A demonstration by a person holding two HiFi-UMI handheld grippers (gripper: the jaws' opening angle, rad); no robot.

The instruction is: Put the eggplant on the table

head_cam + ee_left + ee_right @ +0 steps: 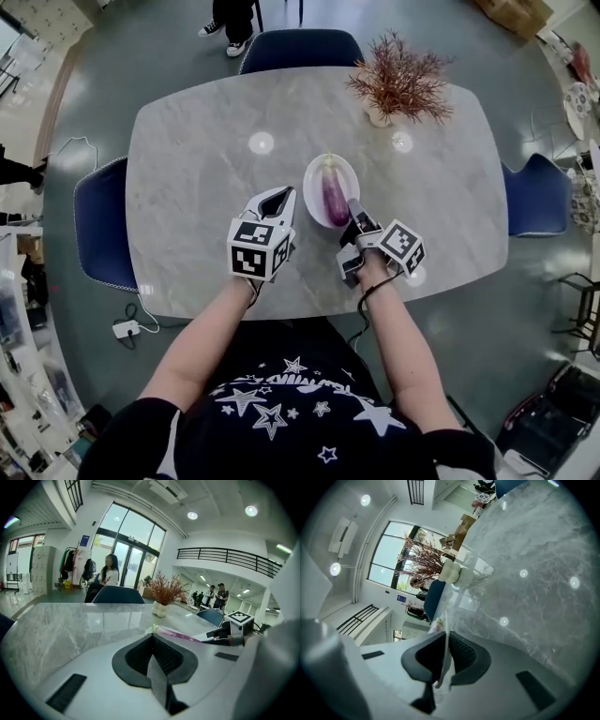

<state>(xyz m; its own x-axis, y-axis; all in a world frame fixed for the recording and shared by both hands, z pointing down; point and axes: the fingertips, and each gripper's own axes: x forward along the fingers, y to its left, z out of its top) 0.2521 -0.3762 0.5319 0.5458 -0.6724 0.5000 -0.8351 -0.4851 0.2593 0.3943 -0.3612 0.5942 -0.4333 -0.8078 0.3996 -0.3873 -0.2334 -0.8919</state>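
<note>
Two grippers over marble table (187,187)

Head view: eggplant (335,195) lies on white plate (311,180) mid-table, stem end away from person; left gripper (281,195) just beside plate's left rim; right gripper (353,206) at plate's near right rim; dried plant (401,80) in vase at far edge

Left gripper view: jaws pressed together, nothing between; eggplant ahead to right

Right gripper view: jaws clenched on thin plate rim
</note>
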